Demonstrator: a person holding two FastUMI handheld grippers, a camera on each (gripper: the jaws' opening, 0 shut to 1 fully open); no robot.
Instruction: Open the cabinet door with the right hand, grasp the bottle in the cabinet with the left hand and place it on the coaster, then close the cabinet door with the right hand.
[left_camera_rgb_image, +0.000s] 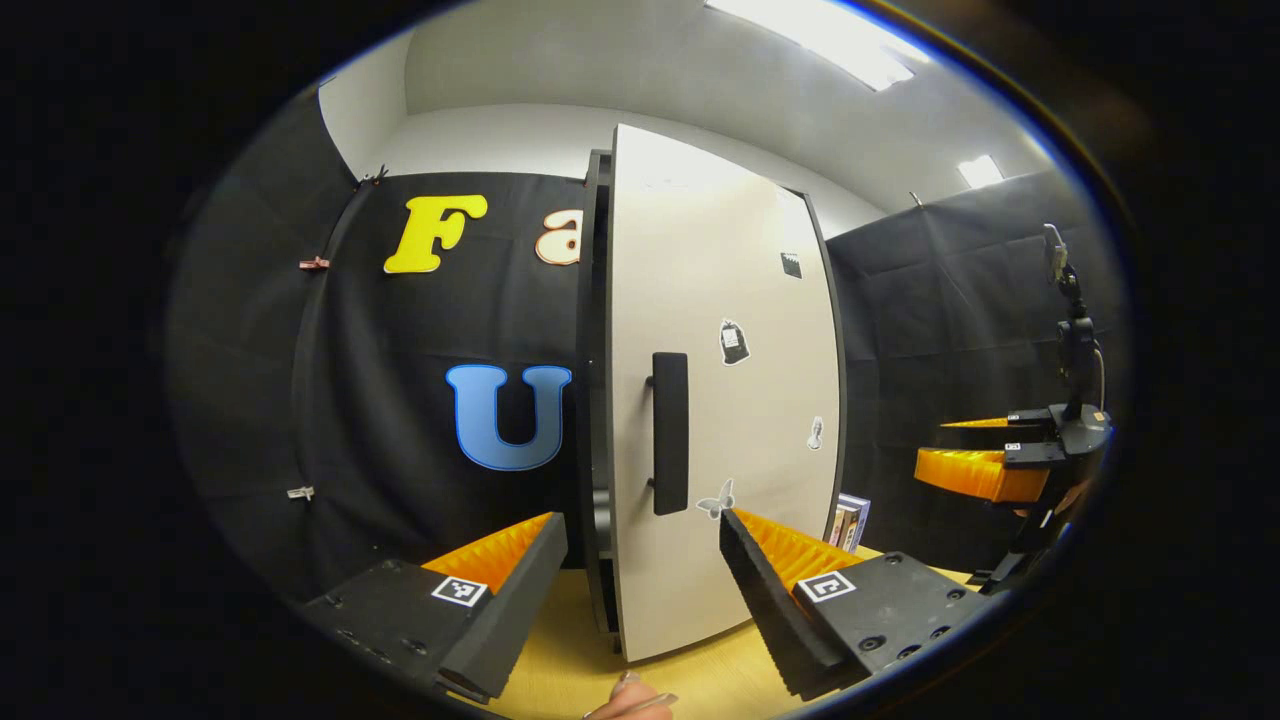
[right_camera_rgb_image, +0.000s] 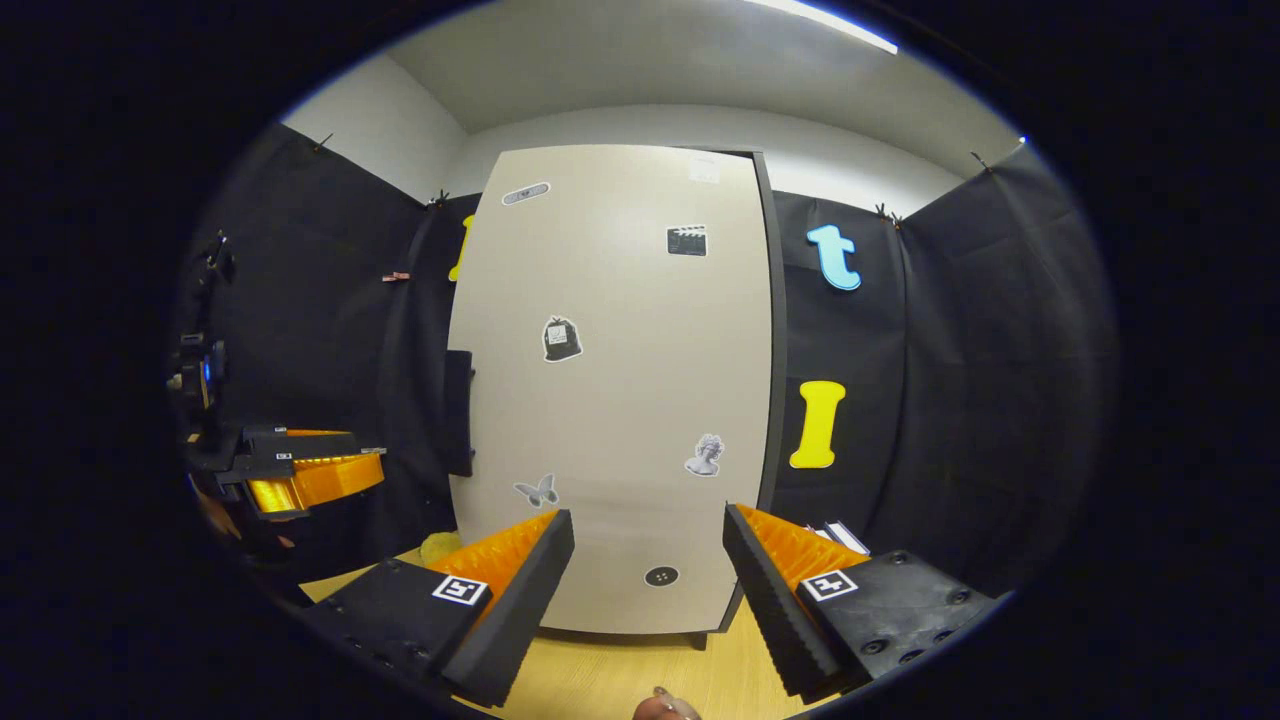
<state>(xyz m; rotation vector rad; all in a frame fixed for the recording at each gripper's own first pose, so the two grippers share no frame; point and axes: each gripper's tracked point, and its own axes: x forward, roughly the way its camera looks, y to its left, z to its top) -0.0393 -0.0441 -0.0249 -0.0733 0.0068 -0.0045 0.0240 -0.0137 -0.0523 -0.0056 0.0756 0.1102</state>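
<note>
A tall cabinet stands on a wooden table, its pale door (left_camera_rgb_image: 730, 420) dotted with small stickers. The door's black vertical handle (left_camera_rgb_image: 670, 432) is straight ahead of my left gripper (left_camera_rgb_image: 640, 530), which is open and holds nothing. In the right gripper view the door (right_camera_rgb_image: 610, 400) faces me flat, with the handle (right_camera_rgb_image: 458, 412) at its left edge. My right gripper (right_camera_rgb_image: 648, 525) is open and apart from the door. The door looks shut or nearly so and hides the cabinet's inside. A small yellow-green pad (right_camera_rgb_image: 440, 547), perhaps the coaster, lies left of the cabinet.
The wooden tabletop (left_camera_rgb_image: 570, 650) runs under both grippers. A few books (left_camera_rgb_image: 850, 520) lean beside the cabinet's right side. The right gripper (left_camera_rgb_image: 990, 470) hovers at the far right of the left gripper view. The left gripper (right_camera_rgb_image: 300, 470) shows at the left of the right gripper view.
</note>
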